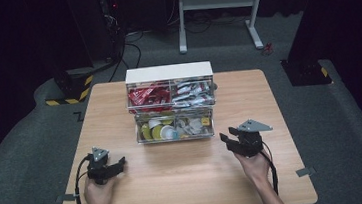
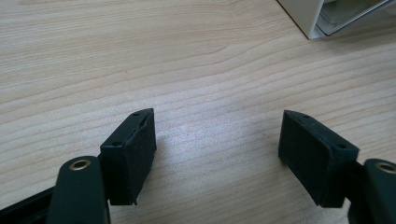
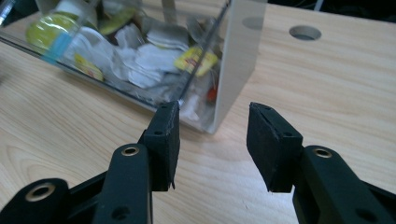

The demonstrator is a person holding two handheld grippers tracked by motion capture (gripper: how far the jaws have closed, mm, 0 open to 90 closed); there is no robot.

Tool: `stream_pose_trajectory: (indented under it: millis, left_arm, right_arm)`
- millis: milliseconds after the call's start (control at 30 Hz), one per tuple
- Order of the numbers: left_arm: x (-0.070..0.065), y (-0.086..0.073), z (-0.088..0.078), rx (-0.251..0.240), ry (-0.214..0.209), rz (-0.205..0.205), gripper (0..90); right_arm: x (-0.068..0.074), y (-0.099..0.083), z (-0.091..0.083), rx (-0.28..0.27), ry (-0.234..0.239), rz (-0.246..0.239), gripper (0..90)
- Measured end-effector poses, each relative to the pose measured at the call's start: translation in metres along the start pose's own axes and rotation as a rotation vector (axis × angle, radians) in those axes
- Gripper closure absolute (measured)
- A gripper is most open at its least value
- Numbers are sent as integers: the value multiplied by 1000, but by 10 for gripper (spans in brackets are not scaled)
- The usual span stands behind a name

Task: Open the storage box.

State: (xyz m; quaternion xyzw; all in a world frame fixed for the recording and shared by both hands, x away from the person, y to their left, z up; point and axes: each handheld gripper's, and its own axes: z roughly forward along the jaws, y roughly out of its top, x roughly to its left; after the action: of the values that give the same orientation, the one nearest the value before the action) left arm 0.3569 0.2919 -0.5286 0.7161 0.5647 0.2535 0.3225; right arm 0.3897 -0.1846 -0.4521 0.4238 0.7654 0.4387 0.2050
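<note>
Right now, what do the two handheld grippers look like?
Both are black. The left gripper and right gripper each carry a grey three-cornered plate on top and trail a black cable. The pads are flat black blocks on arms with brass-coloured eyelets. Forearms are bare, no sleeves.

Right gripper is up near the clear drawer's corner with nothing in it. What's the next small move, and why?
Probably ease the right gripper forward to the open drawer's near right corner. Its jaws stand apart with nothing between them, aimed at that corner but short of it. The left gripper rests open over bare table.

Light wooden table (image 1: 186, 182), clear two-tier drawer organizer (image 1: 171, 103) at its far middle.
</note>
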Motion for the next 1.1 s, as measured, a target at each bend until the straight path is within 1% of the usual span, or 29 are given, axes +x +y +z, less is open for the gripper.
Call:
stream_pose_trajectory:
  millis: [67, 100, 133, 367, 433, 500, 633, 667, 733, 800, 833, 967, 1000, 1100]
  left_arm:
    - [0, 0, 0, 0, 0, 0, 280]
    - [0, 0, 0, 0, 0, 0, 280]
    - [0, 0, 0, 0, 0, 0, 280]
    - [0, 0, 0, 0, 0, 0, 280]
    - [0, 0, 0, 0, 0, 0, 279]
    - [0, 0, 0, 0, 0, 0, 280]
    - [0, 0, 0, 0, -1, 0, 279]
    - [0, 0, 0, -3, -1, -3, 280]
    - [0, 0, 0, 0, -3, -3, 282]
    - [1, 0, 0, -1, -4, -2, 282]
    - [1, 0, 0, -1, -5, -3, 282]
    - [1, 0, 0, 1, -4, -2, 282]
    - [0, 0, 0, -2, -2, -2, 281]
    - [0, 0, 0, -1, -2, -2, 281]
  right_arm:
    - [2, 6, -2, -8, 8, -11, 532]
    - [2, 6, -2, -8, 8, -11, 532]
    - [4, 11, -3, -21, 18, -24, 530]
    - [7, 20, -2, -27, 49, -30, 518]
    - [10, 25, -3, -37, 55, -43, 512]
    - [13, 28, -4, -51, 64, -46, 507]
    - [13, 34, -5, -60, 73, -43, 509]
    - [14, 39, -6, -68, 80, -40, 522]
    - [14, 40, -6, -69, 86, -45, 525]
    - [15, 45, -6, -64, 105, -49, 528]
    - [15, 48, -7, -69, 108, -64, 537]
    - [13, 51, -7, -69, 118, -59, 537]
    - [12, 54, -9, -79, 120, -62, 537]
    - [13, 59, -11, -85, 124, -64, 542]
